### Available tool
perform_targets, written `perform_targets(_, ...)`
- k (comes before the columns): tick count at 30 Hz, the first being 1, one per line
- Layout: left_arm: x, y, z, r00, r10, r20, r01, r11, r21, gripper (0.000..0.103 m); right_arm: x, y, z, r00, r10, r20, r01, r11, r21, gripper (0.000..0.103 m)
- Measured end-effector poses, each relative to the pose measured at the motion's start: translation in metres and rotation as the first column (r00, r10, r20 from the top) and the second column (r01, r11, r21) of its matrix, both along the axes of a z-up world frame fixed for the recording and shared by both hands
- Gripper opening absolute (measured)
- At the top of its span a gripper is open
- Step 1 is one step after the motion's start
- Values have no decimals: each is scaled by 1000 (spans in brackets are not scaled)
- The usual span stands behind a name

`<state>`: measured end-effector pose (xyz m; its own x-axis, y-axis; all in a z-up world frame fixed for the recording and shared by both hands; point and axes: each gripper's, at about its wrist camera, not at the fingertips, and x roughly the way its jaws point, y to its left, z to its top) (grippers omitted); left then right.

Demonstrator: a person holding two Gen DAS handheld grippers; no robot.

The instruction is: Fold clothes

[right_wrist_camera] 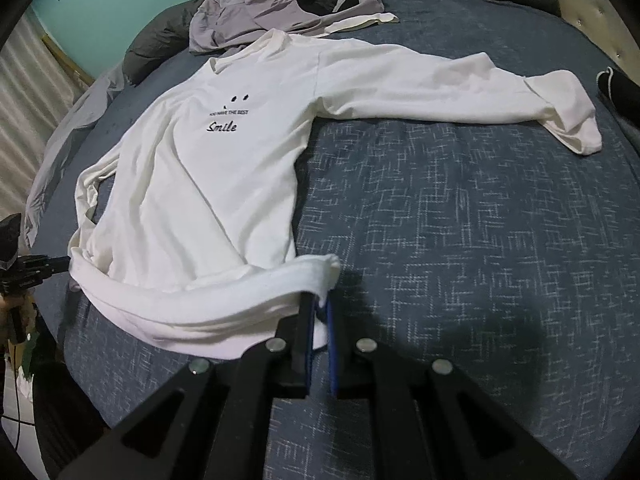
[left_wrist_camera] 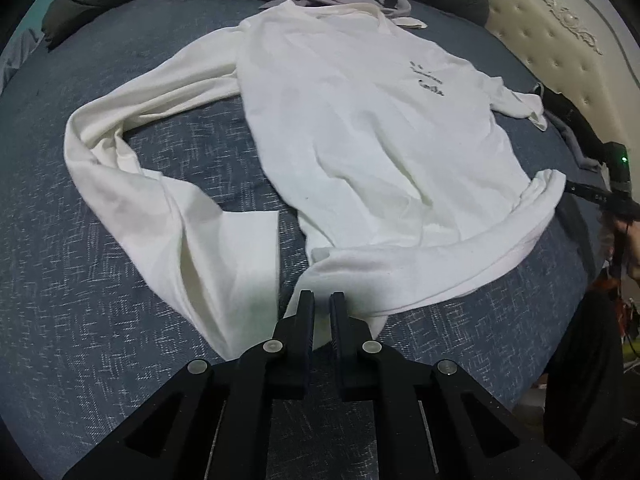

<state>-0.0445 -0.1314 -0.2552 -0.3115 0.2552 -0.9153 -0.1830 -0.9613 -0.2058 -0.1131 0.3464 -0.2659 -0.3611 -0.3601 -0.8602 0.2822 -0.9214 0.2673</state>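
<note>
Blue patterned bedspread [right_wrist_camera: 460, 220] carries the white long-sleeved cotton shirt [right_wrist_camera: 208, 184]; my left gripper [left_wrist_camera: 321, 300] and right gripper [right_wrist_camera: 318, 300] each pinch its hem.

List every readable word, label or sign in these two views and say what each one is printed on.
"Smile": script print on the chest of the white long-sleeved shirt.
"YOU HAVE THE BEST": small capitals above it, only just legible in the right wrist view.
The same print in the left wrist view: too blurred to read.
Faint pale marks on the black device at the right edge: too small to read.
No other text visible.
</note>
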Motion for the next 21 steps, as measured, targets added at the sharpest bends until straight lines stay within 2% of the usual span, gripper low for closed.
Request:
perform_targets(4,-2,1,0,1000,-10,5,10,1000,8,7,0,-4,1,1000,23,-3,-23,1000,7,5)
perform_targets(6,-2,2,1,1000,-16,0,16,1000,5,0,1,-6,2,999,36,-7,-36,999,15,5)
perform_targets(10,-1,1,10,1000,-18,-14,18,1000,1,0,3,-5,9,999,28,-26,-27,999,39,3)
perform_targets(17,12,-8,50,998,-19,-65,19,1000,-3,0,18,6,56,995,44,-88,-40,998,48,3)
perform_targets(21,10,-7,40,999,2,-39,-2,1000,10,0,32,10,85,990,57,-127,-50,997,55,3)
